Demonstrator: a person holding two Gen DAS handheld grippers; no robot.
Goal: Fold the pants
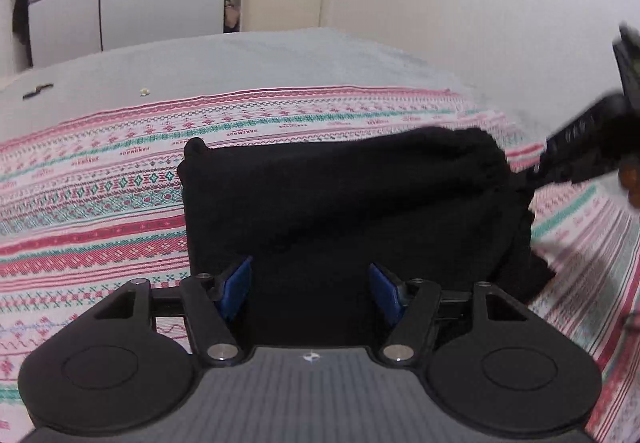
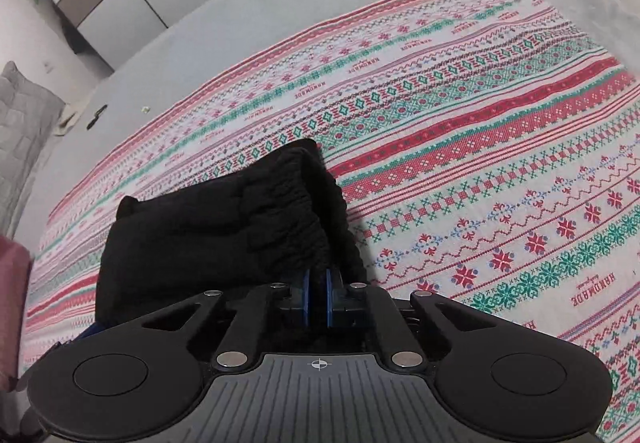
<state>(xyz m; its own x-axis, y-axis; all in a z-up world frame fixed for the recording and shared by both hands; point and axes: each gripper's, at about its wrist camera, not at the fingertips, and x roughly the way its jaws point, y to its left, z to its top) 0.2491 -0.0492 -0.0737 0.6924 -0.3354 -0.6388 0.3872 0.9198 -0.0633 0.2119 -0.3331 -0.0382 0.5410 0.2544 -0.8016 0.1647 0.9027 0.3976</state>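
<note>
Bed [image 1: 280, 59], patterned blanket [image 2: 480, 147]: folded black pants [image 1: 340, 203]. Your right hand-held gripper [image 2: 318, 297] pinches their waistband edge for folding; left hand-held gripper [image 1: 312, 291] gapes wide above them.

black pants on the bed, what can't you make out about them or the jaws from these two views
- Left wrist view: the near edge of the black pants is hidden behind the left gripper, whose jaws stand open.
- Left wrist view: the right gripper is motion-blurred and cut by the frame edge.
- Right wrist view: the right gripper is shut on the waistband; its body hides the cloth beneath.
- Both views: the layers of folded cloth merge into black.
</note>
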